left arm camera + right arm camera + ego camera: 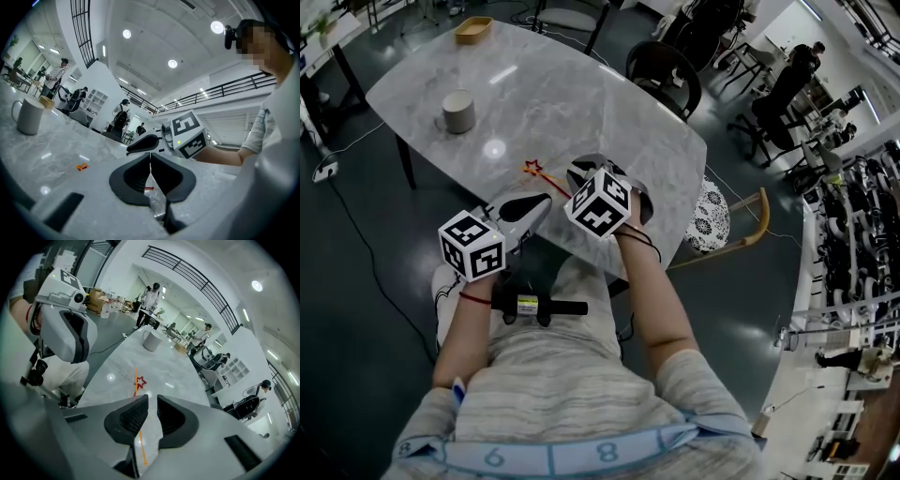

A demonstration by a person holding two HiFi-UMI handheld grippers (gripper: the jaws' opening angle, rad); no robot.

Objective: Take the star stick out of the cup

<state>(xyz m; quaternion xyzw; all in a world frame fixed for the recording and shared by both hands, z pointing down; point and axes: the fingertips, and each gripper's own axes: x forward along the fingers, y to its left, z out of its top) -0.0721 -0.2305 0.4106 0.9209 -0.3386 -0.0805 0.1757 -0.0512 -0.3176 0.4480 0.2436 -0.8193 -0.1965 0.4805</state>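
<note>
At the near edge of the tabletop (581, 94) the left gripper (150, 154) has its jaws pressed together on nothing. The right gripper (152, 397), just to its right, holds its jaws a narrow gap apart. The star stick (141, 380) is already out of the cup. It lies flat on the marble, its thin shaft running under the right jaws and on away from them, the star at the far end. It does not look pinched. The right gripper is clearly the nearer one, and the shaft lies almost in line with its jaws. The cup (457, 111) stands upright, well apart at the far left, with a wooden tray (473, 30) beyond it. Around the pale, glossy tabletop are a dark floor, a black chair (664, 75) and a busy workshop.
</note>
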